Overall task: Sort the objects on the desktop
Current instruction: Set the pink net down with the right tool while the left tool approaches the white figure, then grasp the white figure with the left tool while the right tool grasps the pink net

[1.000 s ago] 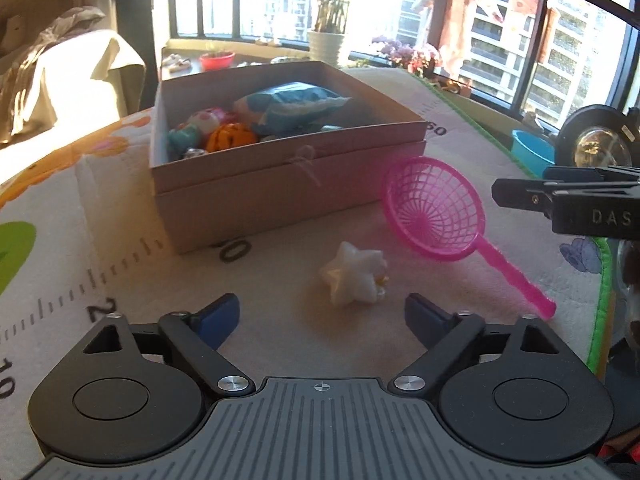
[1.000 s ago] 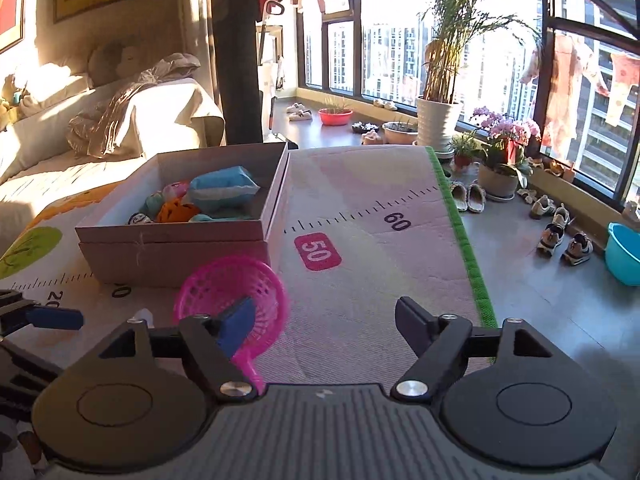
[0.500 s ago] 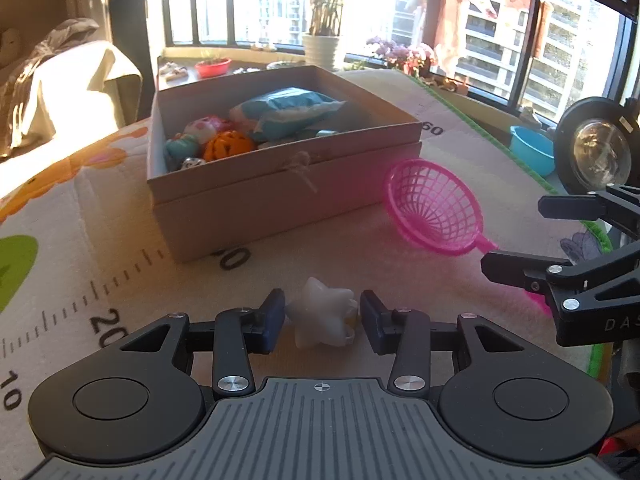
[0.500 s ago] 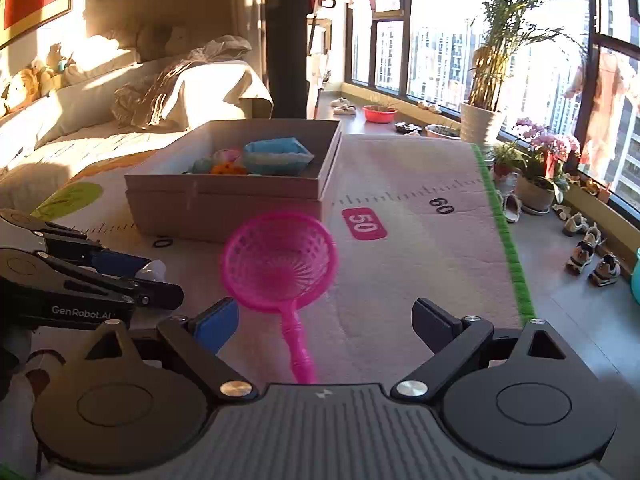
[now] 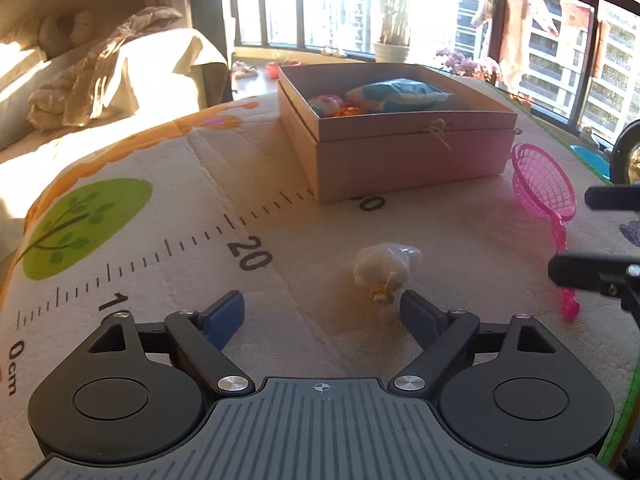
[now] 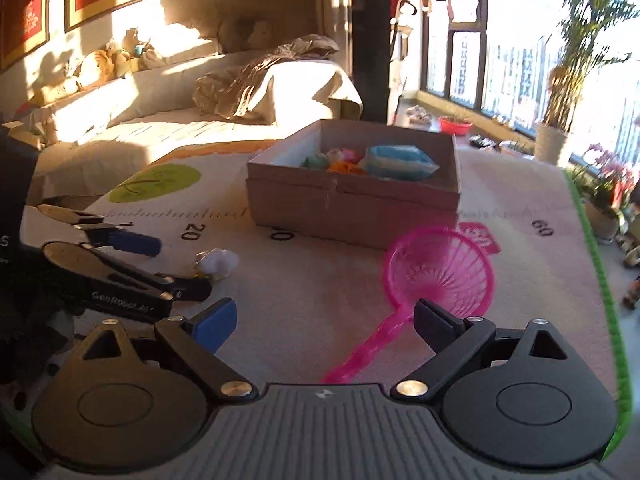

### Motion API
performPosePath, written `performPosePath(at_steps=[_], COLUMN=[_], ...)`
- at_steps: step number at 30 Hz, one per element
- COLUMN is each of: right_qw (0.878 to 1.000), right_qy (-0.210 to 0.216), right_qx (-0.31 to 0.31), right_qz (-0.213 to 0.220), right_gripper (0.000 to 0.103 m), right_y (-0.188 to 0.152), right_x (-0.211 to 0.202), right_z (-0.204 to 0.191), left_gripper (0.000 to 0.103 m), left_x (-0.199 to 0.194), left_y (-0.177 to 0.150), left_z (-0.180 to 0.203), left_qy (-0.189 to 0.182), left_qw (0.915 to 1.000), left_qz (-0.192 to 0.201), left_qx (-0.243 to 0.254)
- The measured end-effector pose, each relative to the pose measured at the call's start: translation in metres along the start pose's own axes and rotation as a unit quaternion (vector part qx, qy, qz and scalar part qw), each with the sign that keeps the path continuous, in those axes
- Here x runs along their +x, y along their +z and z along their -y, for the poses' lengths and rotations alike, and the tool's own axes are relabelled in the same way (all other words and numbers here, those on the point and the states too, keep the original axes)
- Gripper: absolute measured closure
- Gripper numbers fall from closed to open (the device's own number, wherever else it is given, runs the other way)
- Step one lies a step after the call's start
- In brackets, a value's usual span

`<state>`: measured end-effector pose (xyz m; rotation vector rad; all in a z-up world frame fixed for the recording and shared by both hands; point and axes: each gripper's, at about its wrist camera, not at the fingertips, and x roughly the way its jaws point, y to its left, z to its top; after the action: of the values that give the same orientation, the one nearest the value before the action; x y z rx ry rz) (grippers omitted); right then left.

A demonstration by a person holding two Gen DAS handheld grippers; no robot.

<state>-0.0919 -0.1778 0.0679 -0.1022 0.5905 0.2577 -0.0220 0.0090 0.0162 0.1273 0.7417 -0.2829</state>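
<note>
**Both tongs wide apart, white toy and pink net loose on the mat**

Left tongs (image 5: 322, 312) are spread wide with nothing clamped. Their jaws have just been opening, and the little white star toy (image 5: 386, 266) sits on the mat just ahead of the right-hand finger, close to it but not pinched, and not between the pads. It has a small yellowish bit sticking out toward the camera.

Right tongs (image 6: 324, 320) are also wide apart and have just been opening a bit more. The handle of the pink scoop net (image 6: 438, 270) runs down between the two fingers, but neither pad is pressing on it, so it's just lying there. The net's basket end rests on the mat right in front of the cardboard box (image 6: 352, 208), near its right half.

The box is open on top and already has stuff in it: a blue and white packet (image 6: 400, 160), something orange, and a pink and a greenish toy beside it.

Everything sits on a play mat (image 5: 160, 216) printed with a ruler scale and a green tree. From the right wrist view, the left tongs show on the left, fingers pointing at the white toy.
</note>
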Motion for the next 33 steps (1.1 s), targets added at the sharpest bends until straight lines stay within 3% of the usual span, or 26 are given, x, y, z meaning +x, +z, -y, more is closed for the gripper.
performPosePath(at_steps=[4,7,14,17,21,23,25,29,33], right_qw=[0.995,0.991,0.991,0.992,0.993,0.994,0.994,0.996,0.997], right_qy=[-0.095,-0.131,-0.123,-0.115,-0.108,-0.107,-0.104,-0.088,-0.042], right_qx=[-0.016,0.01,0.03,0.019,0.021,0.023,0.023,0.027,0.053], right_qz=[0.009,-0.009,-0.034,-0.039,-0.036,-0.032,-0.028,-0.02,-0.019], right_gripper=[0.0,0.0,0.002,0.024,0.026,0.026,0.026,0.026,0.026], right_y=[0.008,0.011,0.01,0.008,0.006,0.005,0.005,0.007,0.012], right_x=[0.008,0.025,0.056,0.056,0.051,0.046,0.041,0.029,0.017], right_z=[0.004,0.018,0.033,0.03,0.031,0.032,0.032,0.035,0.041], left_gripper=[0.007,0.006,0.004,0.004,0.005,0.011,0.025,0.032,0.061], left_x=[0.001,0.001,0.0,-0.001,0.001,0.004,0.007,0.01,0.012], left_y=[-0.003,-0.004,-0.005,-0.004,0.004,0.01,0.016,0.022,0.024], left_z=[0.0,-0.001,-0.001,0.003,0.012,0.015,0.018,0.028,0.035], left_qy=[-0.001,-0.006,-0.007,-0.003,-0.021,-0.031,-0.037,-0.034,-0.033], left_qw=[1.0,0.9999,0.9999,1.0,0.9997,0.9995,0.9993,0.9994,0.999], left_qz=[0.008,0.009,0.009,0.009,0.008,0.002,-0.005,0.0,0.003], left_qx=[-0.004,-0.004,-0.004,0.0,0.006,0.0,-0.005,0.01,0.03])
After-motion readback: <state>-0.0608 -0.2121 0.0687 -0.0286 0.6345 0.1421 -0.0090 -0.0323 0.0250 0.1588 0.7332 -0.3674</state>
